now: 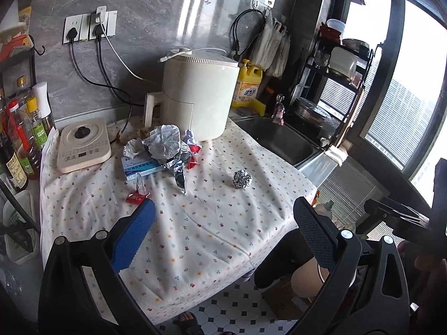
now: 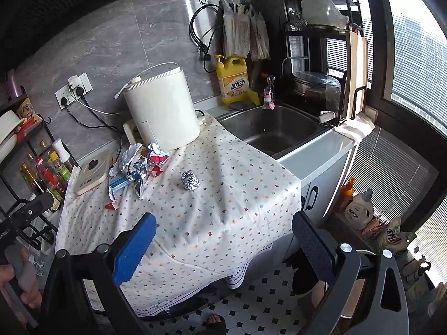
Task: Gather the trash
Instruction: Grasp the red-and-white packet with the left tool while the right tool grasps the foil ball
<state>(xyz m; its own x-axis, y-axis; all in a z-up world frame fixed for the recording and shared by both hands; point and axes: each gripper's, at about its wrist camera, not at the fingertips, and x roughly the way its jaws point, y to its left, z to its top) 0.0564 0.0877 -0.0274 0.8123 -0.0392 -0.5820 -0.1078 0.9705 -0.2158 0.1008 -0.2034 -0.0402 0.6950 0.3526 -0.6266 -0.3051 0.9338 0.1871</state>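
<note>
Both hand-held grippers hang wide open and empty at the near edge of the surface, the left hand-held gripper and the right hand-held gripper, likely poised to choose a first piece, since no trash is collected yet. At 12 o'clock lies one foil ball, alone. Toward 11 o'clock sits one heap of crumpled foil with red wrappers, on one blue box, a red scrap nearer. Beyond stands one white air fryer
</note>
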